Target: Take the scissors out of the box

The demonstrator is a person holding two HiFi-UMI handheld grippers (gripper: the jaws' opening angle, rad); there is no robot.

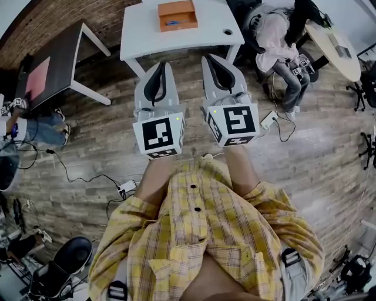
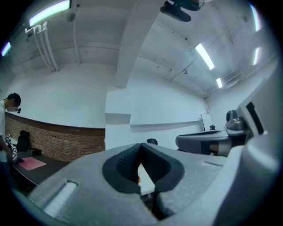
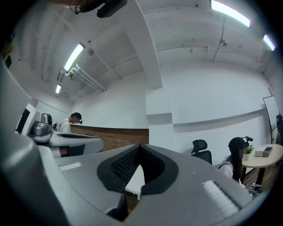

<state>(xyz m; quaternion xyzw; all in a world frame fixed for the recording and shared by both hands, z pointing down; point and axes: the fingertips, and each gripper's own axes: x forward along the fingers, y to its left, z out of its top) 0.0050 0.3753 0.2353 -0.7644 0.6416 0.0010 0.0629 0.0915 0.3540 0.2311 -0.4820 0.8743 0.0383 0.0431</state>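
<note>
Floor [image 1: 317,170]: I am looking steeply down on wood planks that are filling most of the head view, with cables trailing over them at the left.

White bench [image 1: 141,29]: it is standing at the top of the head view, straight ahead of both tools and well apart from them.

Dark bench [image 1: 56,64]: it is sitting off to the left and carrying a pink mat [image 1: 36,79].

Seated person [image 1: 276,41]: someone is sitting just to the right of the white bench.

Yellow checked shirt [image 1: 205,229]: it is covering the lower middle of the head view, directly behind the two tools.

Left hand-held gripper [image 1: 160,64]: I am holding it about level and pointing it at the white bench. In its own view the left hand-held gripper [image 2: 140,145] is showing its jaws pressed together with nothing between them.

Right hand-held gripper [image 1: 210,57]: it is riding just beside the left one, parallel to it and not touching it. In its own view the right hand-held gripper [image 3: 139,148] is also showing jaws fully together and empty.

Box [image 1: 177,14]: the orange box is lying open-topped on the white bench, near the far edge.

Scissors [image 1: 172,23]: I am making out only a small blue shape lying inside the box, which neither tool is touching.
</note>
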